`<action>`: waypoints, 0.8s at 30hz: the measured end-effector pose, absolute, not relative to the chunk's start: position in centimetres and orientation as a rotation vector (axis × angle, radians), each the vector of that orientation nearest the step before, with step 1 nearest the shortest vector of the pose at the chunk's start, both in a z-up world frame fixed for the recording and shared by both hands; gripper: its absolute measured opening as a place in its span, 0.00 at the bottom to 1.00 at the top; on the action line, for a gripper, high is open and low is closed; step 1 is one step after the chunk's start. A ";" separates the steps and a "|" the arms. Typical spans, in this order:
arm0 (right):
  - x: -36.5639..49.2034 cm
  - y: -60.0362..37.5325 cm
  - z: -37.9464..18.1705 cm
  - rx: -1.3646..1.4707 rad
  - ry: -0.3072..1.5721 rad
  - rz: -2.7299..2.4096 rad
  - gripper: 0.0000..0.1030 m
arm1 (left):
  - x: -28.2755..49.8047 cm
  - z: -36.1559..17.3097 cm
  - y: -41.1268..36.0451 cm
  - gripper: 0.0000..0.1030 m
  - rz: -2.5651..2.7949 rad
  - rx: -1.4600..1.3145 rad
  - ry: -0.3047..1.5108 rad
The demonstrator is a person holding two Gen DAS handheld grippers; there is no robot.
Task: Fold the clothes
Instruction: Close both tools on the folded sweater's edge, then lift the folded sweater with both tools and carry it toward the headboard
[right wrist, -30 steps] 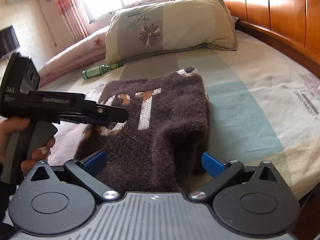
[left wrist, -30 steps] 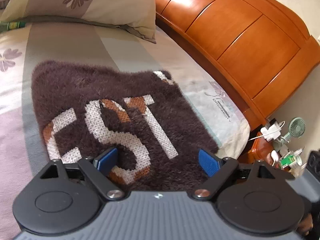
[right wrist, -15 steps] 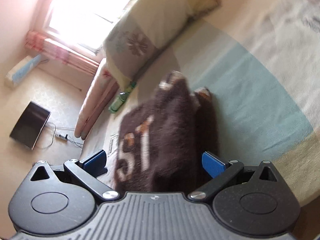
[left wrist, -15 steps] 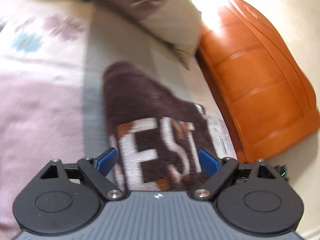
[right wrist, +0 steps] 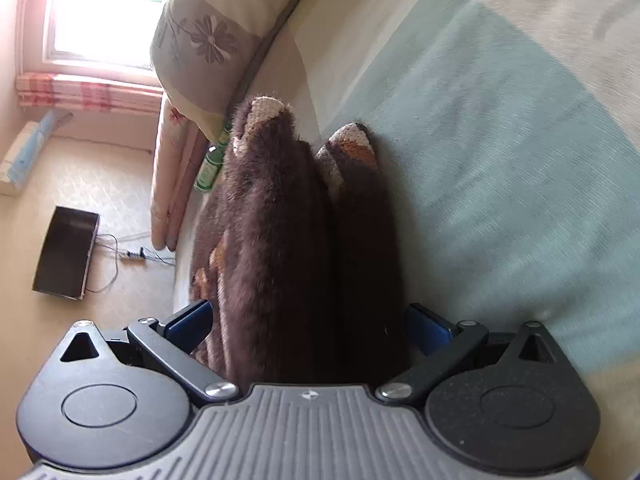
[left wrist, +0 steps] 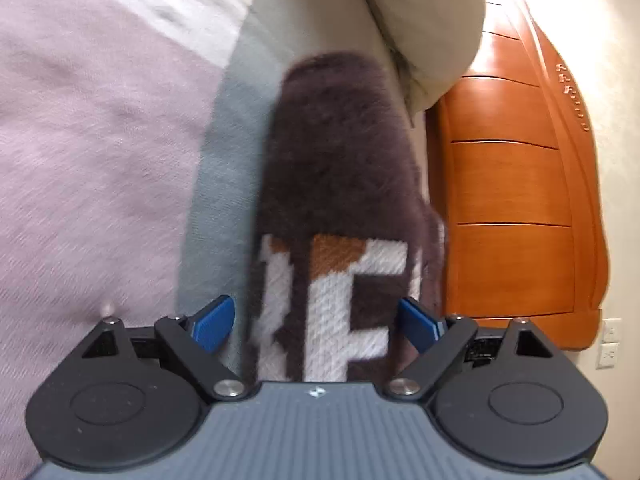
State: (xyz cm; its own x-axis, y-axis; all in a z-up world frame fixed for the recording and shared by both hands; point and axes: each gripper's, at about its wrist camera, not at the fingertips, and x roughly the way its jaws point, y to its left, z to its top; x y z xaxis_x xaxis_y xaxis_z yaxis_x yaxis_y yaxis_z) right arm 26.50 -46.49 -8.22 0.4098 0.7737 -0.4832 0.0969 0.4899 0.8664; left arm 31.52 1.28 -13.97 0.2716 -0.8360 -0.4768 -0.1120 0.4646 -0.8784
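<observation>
Both my tongs have rolled about a quarter turn since a second ago; the bed now stands on edge in both views.

My left tongs (left wrist: 314,322): blue pads spread wide, clenched on nothing. The fuzzy dark-brown knitted sweater with white and orange letters (left wrist: 340,184) passes between them; whether a pad touches it I cannot tell. A second ago "EST" read across it; now only a white block letter and an orange patch show, blurred.

My right tongs (right wrist: 308,322): also released and spread, straddling the sweater's (right wrist: 280,232) two thick folded layers, seen edge-on where its lettered top showed before. My left tool no longer shows in this view.

The sweater lies on the striped bedsheet (right wrist: 500,140), near the head edge, just below the floral cream pillow (right wrist: 224,36). The orange wooden headboard (left wrist: 508,216) and green bottle (right wrist: 210,164) are unchanged.
</observation>
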 end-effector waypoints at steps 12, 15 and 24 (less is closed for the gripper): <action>28.5 -44.1 -7.9 0.949 1.134 0.566 1.00 | 33.8 -13.5 -1.8 0.95 -0.719 -0.939 1.255; 28.1 -43.9 -7.9 0.944 1.145 0.601 1.00 | 34.1 -14.0 -2.0 0.95 -0.712 -0.976 1.259; 29.2 -43.5 -8.1 0.975 1.138 0.626 1.00 | 34.8 -13.1 -4.4 0.98 -0.693 -0.961 1.274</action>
